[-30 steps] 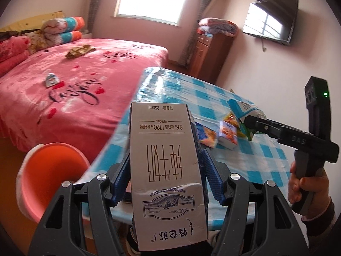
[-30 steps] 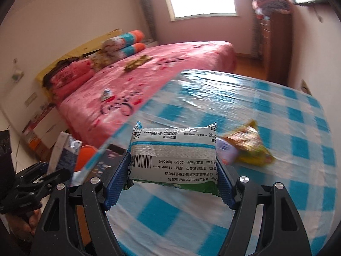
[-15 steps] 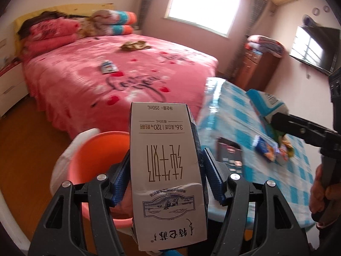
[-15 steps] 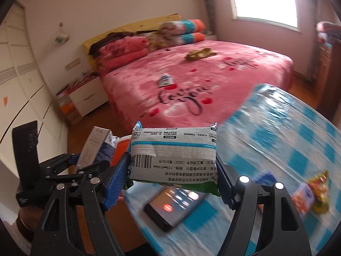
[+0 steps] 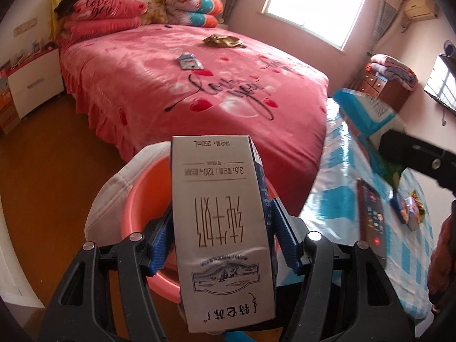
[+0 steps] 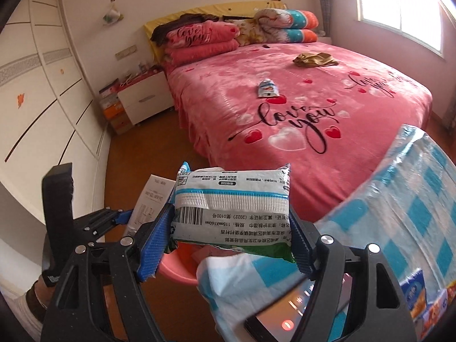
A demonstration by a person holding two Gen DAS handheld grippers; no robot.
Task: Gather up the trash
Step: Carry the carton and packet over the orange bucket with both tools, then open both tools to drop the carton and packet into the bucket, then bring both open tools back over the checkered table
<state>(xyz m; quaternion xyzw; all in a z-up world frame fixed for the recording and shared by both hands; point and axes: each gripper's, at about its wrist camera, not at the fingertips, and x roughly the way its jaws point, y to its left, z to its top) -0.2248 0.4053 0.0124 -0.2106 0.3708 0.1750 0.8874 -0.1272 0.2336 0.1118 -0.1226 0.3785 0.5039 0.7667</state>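
Two loads now swing off the table: left gripper (image 5: 221, 235) clamps the carton (image 5: 222, 225) above the bin (image 5: 142, 199); right gripper (image 6: 230, 238) pinches the packet (image 6: 232, 208), bin at 6 o'clock. Drop seems near.

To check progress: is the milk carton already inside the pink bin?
No, the left gripper holds the carton above the bin.

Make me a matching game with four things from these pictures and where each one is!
Things:
1. milk carton
2. wipes pack
3. phone
4. gold wrapper

Places:
A. on the bed
B. in the right gripper
C. on the checked table
D. in the left gripper

Pairs: 1-D, 2-B, 3-C, 4-A
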